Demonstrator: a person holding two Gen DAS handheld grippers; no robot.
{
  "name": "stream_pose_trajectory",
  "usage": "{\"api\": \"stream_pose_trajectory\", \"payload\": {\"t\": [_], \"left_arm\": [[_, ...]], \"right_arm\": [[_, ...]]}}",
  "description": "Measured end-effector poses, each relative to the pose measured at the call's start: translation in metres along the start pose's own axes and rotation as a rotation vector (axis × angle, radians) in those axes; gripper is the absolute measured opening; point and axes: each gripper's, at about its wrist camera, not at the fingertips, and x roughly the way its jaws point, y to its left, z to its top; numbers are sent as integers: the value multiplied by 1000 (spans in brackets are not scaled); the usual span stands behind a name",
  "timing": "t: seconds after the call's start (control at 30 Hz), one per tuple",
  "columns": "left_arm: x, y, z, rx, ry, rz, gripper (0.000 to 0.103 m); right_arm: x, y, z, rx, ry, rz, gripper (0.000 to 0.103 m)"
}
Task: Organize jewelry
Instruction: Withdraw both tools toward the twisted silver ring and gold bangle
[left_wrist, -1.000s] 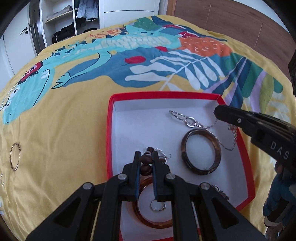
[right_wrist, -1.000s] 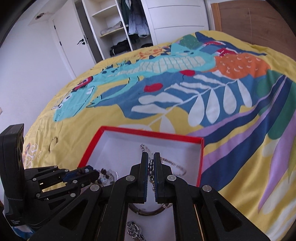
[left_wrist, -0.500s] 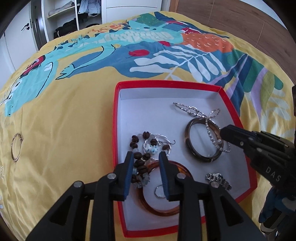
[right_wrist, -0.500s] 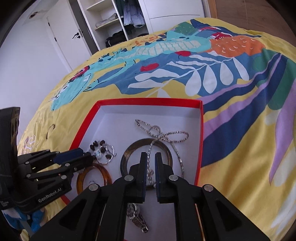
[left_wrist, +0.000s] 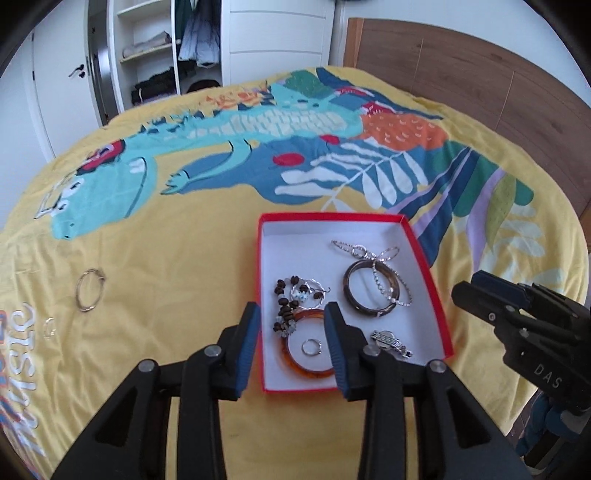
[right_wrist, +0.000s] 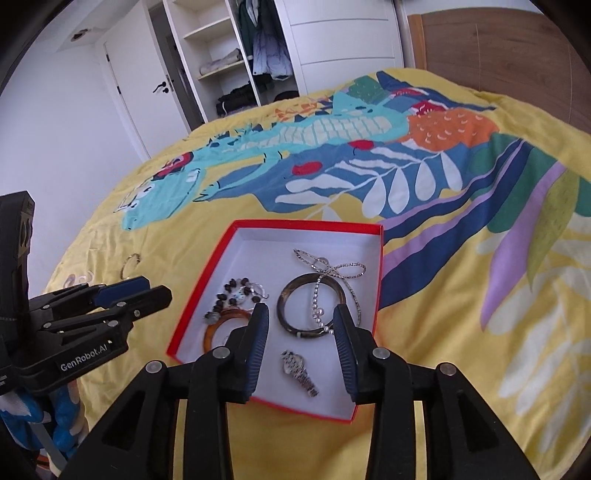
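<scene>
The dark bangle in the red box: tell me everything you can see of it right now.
The dark bangle is a thick, glossy, dark brown closed ring with lighter mottling, looking like horn or resin. It lies flat on the white floor of the red box, towards its right half. A silver rhinestone chain is draped across it. The orange bangle lies apart on its left, the small watch nearer the camera. Nothing grips it.

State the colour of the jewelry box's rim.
Red rim on the jewelry box, white inside; clearest in the right wrist view.
</scene>
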Motion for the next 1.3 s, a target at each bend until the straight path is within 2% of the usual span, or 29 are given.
{"api": "stream_pose_trajectory", "payload": {"t": [0.2,0.6,0.87,1.0,1.3], "left_arm": [[-61,0,-7,3,-80,45,42],[-153,12,-41,-24,-168,94,44],[-196,19,-61,-39,-218,116,44],[-213,25,-71,-51,-237,133,45],[-238,40,-94,-87,-260,168,47]], "right_arm": [[-52,22,-3,-9,-56,6,40],[-128,70,-18,-54,-128,28,46],[-164,96,-32,-83,-161,37,49],[-175,108,-37,-98,-170,42,53],[-190,136,-53,-130,-167,70,55]]}}
